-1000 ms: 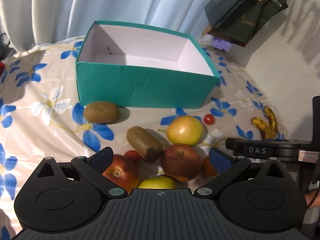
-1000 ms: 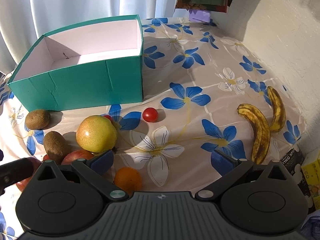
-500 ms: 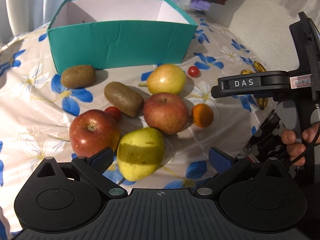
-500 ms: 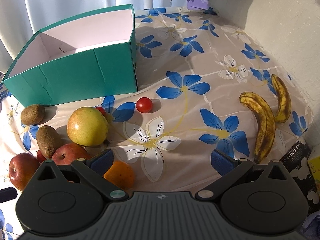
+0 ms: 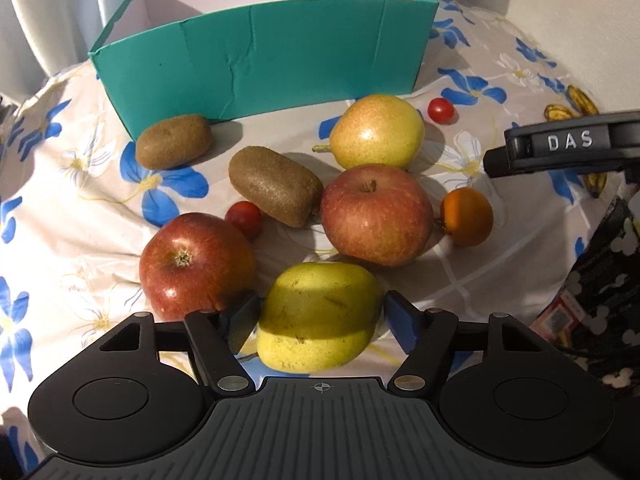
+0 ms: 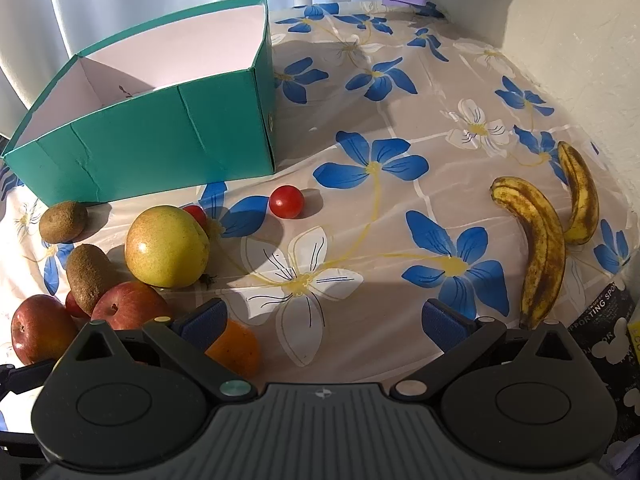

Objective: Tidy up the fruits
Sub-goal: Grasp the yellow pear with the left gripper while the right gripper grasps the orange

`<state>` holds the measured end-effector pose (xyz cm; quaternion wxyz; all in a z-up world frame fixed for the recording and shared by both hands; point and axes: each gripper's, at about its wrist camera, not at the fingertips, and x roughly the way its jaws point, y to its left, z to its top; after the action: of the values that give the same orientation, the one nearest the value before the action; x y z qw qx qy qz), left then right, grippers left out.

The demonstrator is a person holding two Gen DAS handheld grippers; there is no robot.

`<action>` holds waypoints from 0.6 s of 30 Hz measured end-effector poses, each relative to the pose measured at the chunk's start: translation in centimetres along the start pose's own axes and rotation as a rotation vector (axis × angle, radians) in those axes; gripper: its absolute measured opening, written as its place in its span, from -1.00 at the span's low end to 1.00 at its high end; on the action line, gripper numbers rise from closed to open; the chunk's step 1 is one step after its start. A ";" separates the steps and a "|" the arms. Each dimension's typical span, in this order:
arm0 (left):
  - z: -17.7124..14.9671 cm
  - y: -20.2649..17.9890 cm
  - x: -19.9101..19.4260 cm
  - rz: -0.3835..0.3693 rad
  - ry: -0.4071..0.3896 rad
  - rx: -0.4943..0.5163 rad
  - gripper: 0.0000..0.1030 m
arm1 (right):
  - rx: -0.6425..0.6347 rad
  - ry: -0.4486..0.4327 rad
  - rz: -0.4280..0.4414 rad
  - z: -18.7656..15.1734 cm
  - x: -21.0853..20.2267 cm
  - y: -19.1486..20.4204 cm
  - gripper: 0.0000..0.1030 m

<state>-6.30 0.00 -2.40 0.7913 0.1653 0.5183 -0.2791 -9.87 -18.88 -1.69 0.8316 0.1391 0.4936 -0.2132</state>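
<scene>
A: Why is the fruit heaped near the open teal cardboard box [image 5: 260,60]?

B: Probably waiting to go in; the box looks empty.

A: And the tools?

B: The left tool [image 5: 320,320] brackets the yellow-green apple [image 5: 320,312] on the tabletop, pads narrowed beside it. The right tool [image 6: 324,320] gapes wide, empty.

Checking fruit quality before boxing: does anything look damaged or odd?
The two bananas are heavily brown-blotched, apparently overripe. The teal box has creases in its front wall. The yellow-green fruit shows small dark marks.
</scene>
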 end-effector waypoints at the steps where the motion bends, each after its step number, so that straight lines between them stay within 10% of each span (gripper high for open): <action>1: 0.0 -0.2 0.1 0.010 -0.001 0.016 0.42 | 0.000 0.001 0.001 0.0 0.1 -0.1 1.00; 18: 1.2 1.0 -1.2 -0.054 -0.010 -0.006 0.38 | 0.037 0.002 0.017 0.9 1.4 -1.8 1.00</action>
<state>-5.14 0.44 -0.83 0.7865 0.1475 0.5196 -0.2994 -9.46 -21.11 -2.49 0.8300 0.1590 0.4894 -0.2154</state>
